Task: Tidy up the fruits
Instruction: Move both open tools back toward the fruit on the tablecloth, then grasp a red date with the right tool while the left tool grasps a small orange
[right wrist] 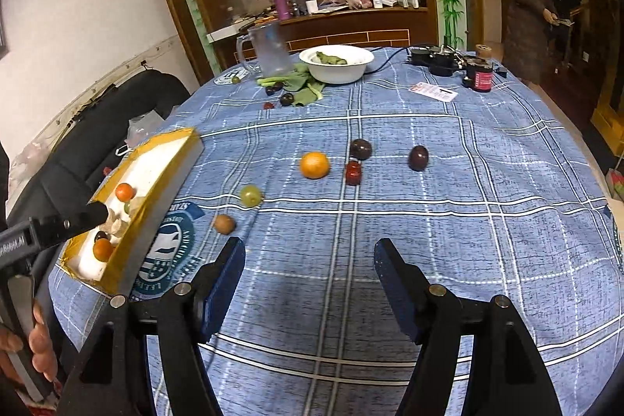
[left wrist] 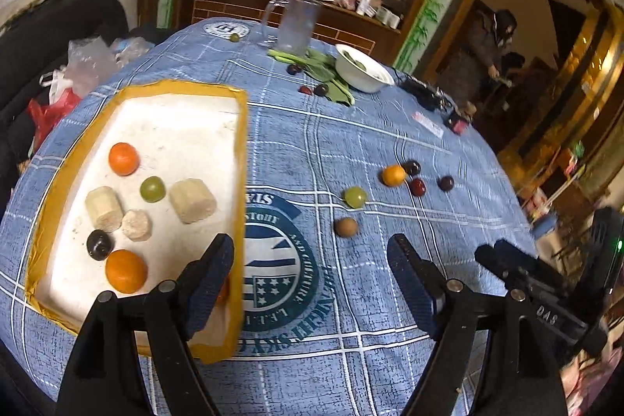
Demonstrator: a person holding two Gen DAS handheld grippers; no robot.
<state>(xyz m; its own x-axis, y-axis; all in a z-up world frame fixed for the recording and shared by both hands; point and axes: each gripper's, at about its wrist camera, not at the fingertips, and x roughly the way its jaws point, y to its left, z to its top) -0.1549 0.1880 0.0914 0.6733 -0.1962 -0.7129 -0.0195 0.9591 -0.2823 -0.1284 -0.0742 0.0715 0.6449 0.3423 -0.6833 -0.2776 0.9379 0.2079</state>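
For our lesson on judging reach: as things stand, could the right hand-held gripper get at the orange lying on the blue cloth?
Probably yes. The right hand-held gripper is open and empty, and only bare cloth lies between it and the orange. The dark red fruit sits close beside it but apart.

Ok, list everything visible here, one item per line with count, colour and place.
tray: one, yellow-rimmed, white inside, table's left
fruits in tray: two orange, one green, one dark
pale cylinders: three, beige, in tray
loose fruits: one orange, one green, one brown, three dark red, mid-table
bowl: one, white, far side, greens inside
leafy greens: green, beside bowl, small dark fruits nearby
mug: one, clear, far side
tablecloth: blue plaid
left gripper: open, empty
right gripper: open, empty
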